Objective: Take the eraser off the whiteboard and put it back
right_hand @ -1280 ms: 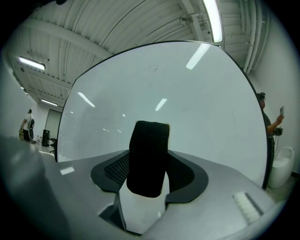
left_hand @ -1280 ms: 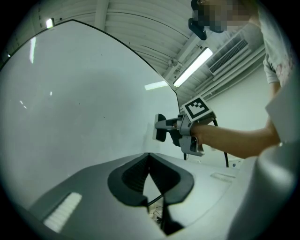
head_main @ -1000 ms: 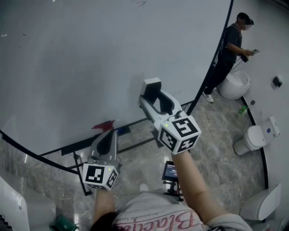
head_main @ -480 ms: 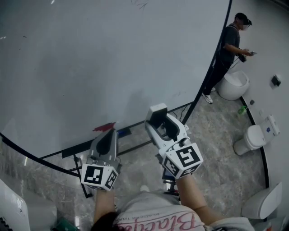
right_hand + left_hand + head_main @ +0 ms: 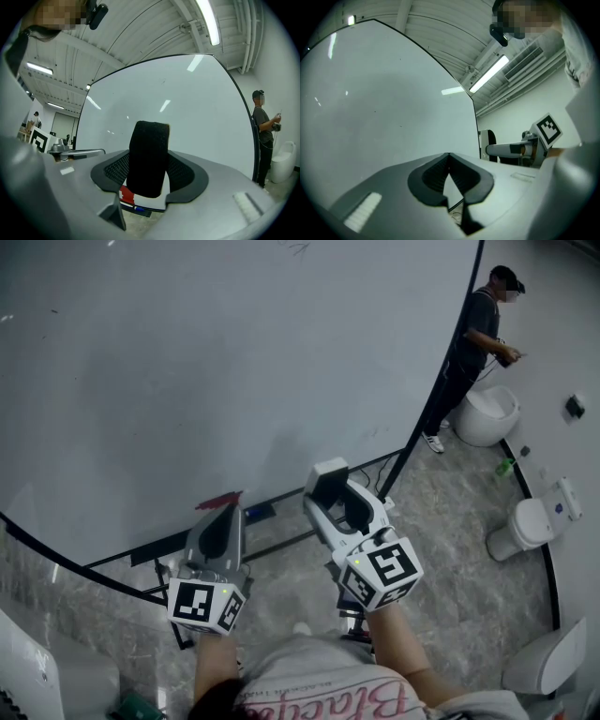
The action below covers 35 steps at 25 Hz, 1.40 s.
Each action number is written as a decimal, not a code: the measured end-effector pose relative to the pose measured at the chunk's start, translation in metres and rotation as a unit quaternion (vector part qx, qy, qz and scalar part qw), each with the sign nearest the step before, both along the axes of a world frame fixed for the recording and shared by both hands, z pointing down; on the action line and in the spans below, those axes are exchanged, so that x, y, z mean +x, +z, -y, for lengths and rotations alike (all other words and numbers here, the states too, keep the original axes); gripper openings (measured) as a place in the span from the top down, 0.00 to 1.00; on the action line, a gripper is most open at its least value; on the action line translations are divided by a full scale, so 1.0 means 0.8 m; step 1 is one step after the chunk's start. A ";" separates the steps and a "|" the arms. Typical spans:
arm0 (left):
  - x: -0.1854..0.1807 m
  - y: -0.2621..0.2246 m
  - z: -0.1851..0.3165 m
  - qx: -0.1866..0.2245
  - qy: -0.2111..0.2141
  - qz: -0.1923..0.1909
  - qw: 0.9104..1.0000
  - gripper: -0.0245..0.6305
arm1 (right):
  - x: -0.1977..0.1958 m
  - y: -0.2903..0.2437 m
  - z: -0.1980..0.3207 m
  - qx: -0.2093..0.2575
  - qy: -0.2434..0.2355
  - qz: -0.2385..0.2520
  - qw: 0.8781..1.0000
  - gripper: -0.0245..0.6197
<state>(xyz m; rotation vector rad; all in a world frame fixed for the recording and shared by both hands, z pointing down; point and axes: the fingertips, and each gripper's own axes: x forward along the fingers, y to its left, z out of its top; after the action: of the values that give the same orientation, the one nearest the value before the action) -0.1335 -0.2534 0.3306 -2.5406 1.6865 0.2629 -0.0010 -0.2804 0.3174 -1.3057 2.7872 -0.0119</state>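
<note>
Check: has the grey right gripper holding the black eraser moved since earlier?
Yes. The right gripper and eraser sank down the picture, from the whiteboard face toward its lower edge.

The place looks like a lab or work hall. A large whiteboard (image 5: 234, 362) stands on a polished stone floor (image 5: 450, 521). Above the whiteboard, tube lights (image 5: 490, 73) hang from a ribbed ceiling (image 5: 154, 23). Right of the whiteboard, a person (image 5: 478, 343) stands beside white rounded units (image 5: 487, 416).
</note>
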 end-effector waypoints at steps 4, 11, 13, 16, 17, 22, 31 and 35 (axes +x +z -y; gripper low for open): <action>0.002 -0.004 -0.002 0.002 0.000 -0.001 1.000 0.96 | -0.002 0.000 -0.001 -0.003 0.000 -0.001 1.000 0.60; 0.004 0.003 -0.003 -0.008 0.000 -0.003 1.000 0.96 | -0.008 -0.005 0.005 0.000 -0.006 0.003 1.000 0.60; 0.003 0.002 -0.003 -0.007 0.001 0.002 1.000 0.96 | -0.010 -0.008 0.015 0.000 0.002 -0.005 1.000 0.60; 0.002 0.004 -0.002 -0.012 -0.001 -0.001 1.000 0.96 | -0.017 -0.016 0.034 0.006 0.011 -0.016 1.000 0.60; 0.000 0.004 -0.002 -0.013 -0.003 -0.003 1.000 0.96 | -0.020 -0.021 0.042 0.005 0.010 -0.014 1.000 0.60; -0.001 0.007 0.001 -0.018 -0.008 -0.001 1.000 0.96 | -0.036 -0.054 0.086 0.007 0.012 -0.002 1.000 0.59; -0.004 0.008 0.003 -0.020 -0.018 -0.005 1.000 0.96 | -0.051 -0.103 0.155 0.023 0.055 -0.019 0.998 0.59; -0.007 0.008 0.005 -0.021 -0.022 -0.007 1.000 0.96 | -0.057 -0.117 0.168 0.035 0.060 -0.032 0.997 0.59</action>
<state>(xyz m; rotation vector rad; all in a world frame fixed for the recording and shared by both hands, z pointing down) -0.1389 -0.2572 0.3374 -2.5333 1.7686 0.2457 -0.0467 -0.4151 0.2236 -1.4795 2.7271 0.1337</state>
